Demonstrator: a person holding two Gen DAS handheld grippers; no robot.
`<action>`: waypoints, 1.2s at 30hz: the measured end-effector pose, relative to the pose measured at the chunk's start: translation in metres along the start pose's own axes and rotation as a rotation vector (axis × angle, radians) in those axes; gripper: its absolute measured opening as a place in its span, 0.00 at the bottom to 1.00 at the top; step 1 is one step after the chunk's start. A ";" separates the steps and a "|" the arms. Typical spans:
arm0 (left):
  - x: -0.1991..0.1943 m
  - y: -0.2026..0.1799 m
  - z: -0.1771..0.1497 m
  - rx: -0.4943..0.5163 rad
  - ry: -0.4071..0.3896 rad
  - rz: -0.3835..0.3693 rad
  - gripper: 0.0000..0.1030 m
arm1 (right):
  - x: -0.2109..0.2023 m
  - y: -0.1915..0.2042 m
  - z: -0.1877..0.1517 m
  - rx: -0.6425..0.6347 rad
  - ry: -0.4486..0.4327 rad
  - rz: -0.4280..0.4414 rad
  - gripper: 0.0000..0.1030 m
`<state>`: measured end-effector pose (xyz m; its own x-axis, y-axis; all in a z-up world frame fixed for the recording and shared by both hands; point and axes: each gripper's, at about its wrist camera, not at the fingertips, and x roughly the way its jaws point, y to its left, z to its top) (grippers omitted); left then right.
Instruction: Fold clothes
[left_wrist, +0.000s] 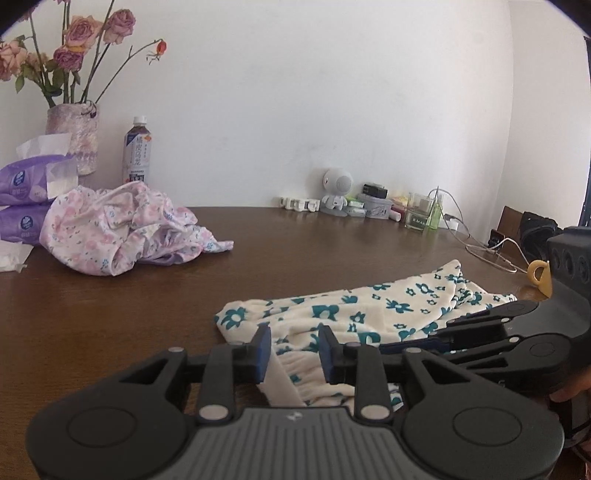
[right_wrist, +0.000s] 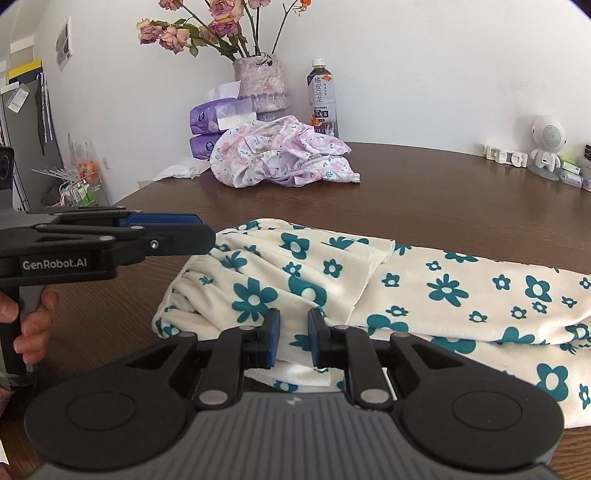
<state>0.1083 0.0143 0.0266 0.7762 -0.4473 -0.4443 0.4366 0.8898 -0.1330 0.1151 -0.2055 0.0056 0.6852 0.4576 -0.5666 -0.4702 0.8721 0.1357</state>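
Both grippers' fingers parted at the teal-flowered garment's (right_wrist: 369, 280) gathered end, lower centre, seemingly positioned for a fold; neither grasps cloth.

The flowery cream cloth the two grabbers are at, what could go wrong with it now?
1. Both grippers, left and right, have open jaws around the cream cloth, so a pinch might catch only the top layer and undo the fold.
2. The two grippers are close at the gathered end and might bump.
3. A big sweep might reach the pink clothes pile farther back.
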 end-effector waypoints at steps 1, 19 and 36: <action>0.002 0.000 0.000 0.006 0.008 0.008 0.24 | 0.000 0.000 0.000 0.003 0.000 -0.001 0.15; 0.017 -0.031 -0.009 0.209 0.077 0.055 0.36 | 0.004 -0.002 0.019 0.012 -0.027 -0.005 0.16; 0.017 0.014 0.006 -0.071 0.068 0.021 0.08 | 0.030 -0.004 0.023 -0.010 0.007 -0.006 0.16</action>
<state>0.1305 0.0189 0.0222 0.7515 -0.4231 -0.5062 0.3852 0.9043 -0.1840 0.1500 -0.1913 0.0065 0.6843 0.4509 -0.5731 -0.4715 0.8731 0.1240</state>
